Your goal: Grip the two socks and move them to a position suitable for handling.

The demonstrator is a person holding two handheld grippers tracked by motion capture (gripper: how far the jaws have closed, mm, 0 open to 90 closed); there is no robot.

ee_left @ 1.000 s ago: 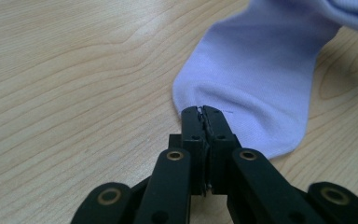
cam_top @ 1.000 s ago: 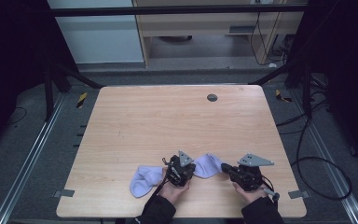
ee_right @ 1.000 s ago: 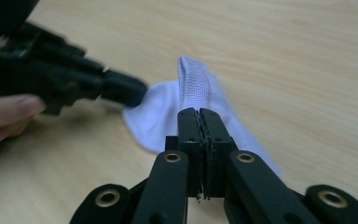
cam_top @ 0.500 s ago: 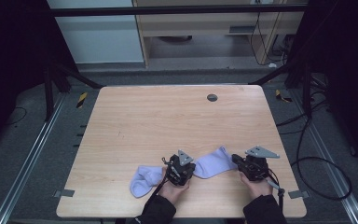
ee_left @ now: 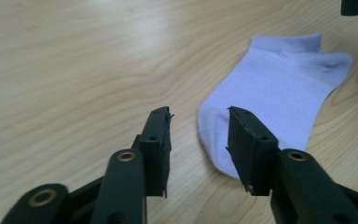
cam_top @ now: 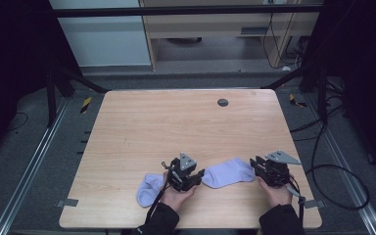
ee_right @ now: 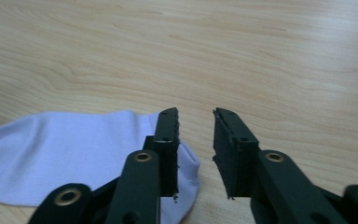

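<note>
A pale purple sock (cam_top: 227, 172) lies flat on the bench (cam_top: 176, 127), near the front edge. Its long way runs from side to side, from one gripper to the other. The left gripper (cam_top: 197, 176) sits just at the sock's left end, and the right gripper (cam_top: 252, 164) sits just at its right end. So the sock lies right between the two, and both are about as near to it.

In the left gripper view, the left gripper (ee_left: 199, 126) has just been opening. Its jaws stand apart with bare wood between them, and the rounded end of the sock (ee_left: 279, 98) lies just beside and partly under the right-hand jaw. The pads do not press on it.

In the right gripper view, the right gripper (ee_right: 196, 122) has also just been opening, and nothing is between its jaws. The sock (ee_right: 74, 149) lies off to the left of them, with its end tucked behind the left-hand jaw. It may brush that jaw, but that is hard to tell.

A second sock (cam_top: 149, 188) of the same colour lies on the bench to the left of the person's left hand (cam_top: 178, 196). The left gripper is much nearer to it than the right one, so it would be the one to reach there.
</note>
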